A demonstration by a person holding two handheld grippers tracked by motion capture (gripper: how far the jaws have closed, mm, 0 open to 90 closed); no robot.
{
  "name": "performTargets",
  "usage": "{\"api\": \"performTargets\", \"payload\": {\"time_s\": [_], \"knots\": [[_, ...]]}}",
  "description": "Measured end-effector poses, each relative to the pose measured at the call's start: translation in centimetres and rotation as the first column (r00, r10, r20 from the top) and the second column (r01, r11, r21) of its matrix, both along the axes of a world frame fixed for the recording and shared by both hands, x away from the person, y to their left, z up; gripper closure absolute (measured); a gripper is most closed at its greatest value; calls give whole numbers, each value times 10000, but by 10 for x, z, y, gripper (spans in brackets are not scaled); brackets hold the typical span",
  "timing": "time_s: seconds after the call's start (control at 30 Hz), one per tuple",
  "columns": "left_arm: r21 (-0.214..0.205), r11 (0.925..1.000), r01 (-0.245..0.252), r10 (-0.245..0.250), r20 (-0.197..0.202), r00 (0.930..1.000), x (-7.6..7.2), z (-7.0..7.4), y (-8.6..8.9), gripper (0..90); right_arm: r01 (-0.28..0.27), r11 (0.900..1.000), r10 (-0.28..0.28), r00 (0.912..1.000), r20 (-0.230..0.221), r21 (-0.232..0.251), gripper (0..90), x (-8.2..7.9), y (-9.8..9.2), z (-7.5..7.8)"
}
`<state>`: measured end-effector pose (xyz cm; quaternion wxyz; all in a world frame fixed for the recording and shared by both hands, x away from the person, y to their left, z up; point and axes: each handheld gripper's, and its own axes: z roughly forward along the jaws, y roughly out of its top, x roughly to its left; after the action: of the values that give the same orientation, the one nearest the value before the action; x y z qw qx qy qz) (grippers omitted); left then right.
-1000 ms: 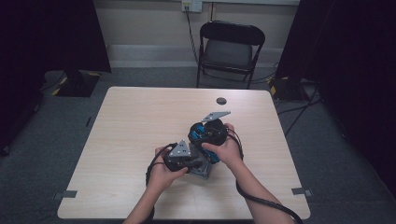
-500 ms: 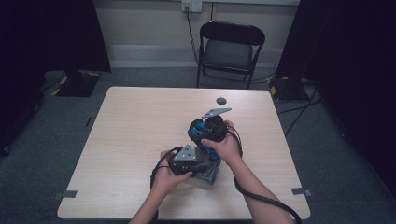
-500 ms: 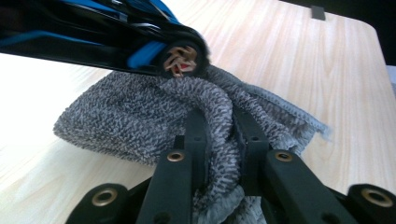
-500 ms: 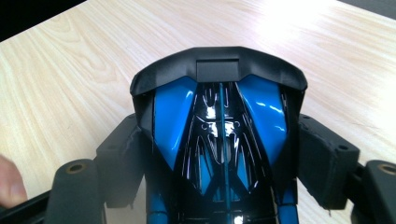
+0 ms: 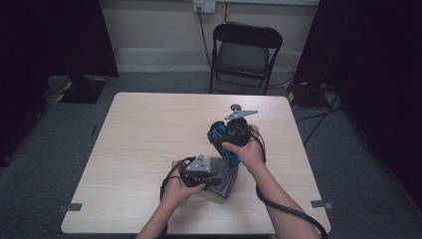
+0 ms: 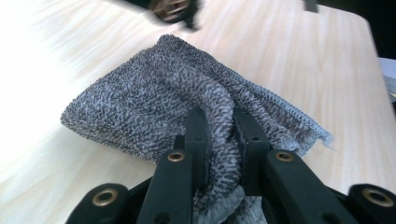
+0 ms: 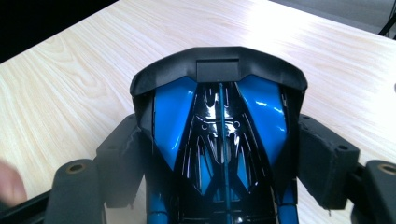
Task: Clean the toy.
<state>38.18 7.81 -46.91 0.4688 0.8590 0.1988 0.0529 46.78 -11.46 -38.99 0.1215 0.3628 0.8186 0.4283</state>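
Note:
A grey knit cloth [image 6: 140, 102] lies bunched on the wooden table [image 5: 149, 129] near its front edge. My left gripper [image 6: 219, 135] is shut on a fold of it, and the fabric bulges up between the two black jaws. In the high view the left gripper [image 5: 214, 177] lies low over the cloth [image 5: 226, 181]. My right gripper [image 7: 222, 158] is shut on a glossy blue and black toy car [image 7: 219, 107], with one pad on each side of the car's body. In the high view the right gripper [image 5: 224, 142] holds the car [image 5: 217, 133] above the table, just behind the cloth.
A small dark round object [image 5: 235, 106] sits on the table near its far edge. A black folding chair [image 5: 244, 50] stands beyond the table. Cables trail from both grippers over the front edge.
My right gripper has lifted the car up and a little away from the cloth. The left gripper has stayed on the cloth with hardly any movement.

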Motion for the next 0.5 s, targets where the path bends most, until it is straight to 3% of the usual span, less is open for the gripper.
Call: {"api": "performTargets", "payload": {"time_s": [0.13, 0.23, 0.5], "knots": [[-89, 9978, -663, 664, 129, 9977, 7, 8, 21, 779, 8, 10000, -7, 10000, -43, 80, 256, -3, -7, 0], [-22, 9922, -1248, 1248, 259, 9918, 13, 16, 39, 779, -86, 9999, 85, 9999, -55, -86, 256, -6, -10, -3], [-24, 9713, -2379, 2377, 533, 9699, 26, 30, 65, 779, -513, 9984, 511, 9987, -85, -250, 256, -19, -6, -11]]}}
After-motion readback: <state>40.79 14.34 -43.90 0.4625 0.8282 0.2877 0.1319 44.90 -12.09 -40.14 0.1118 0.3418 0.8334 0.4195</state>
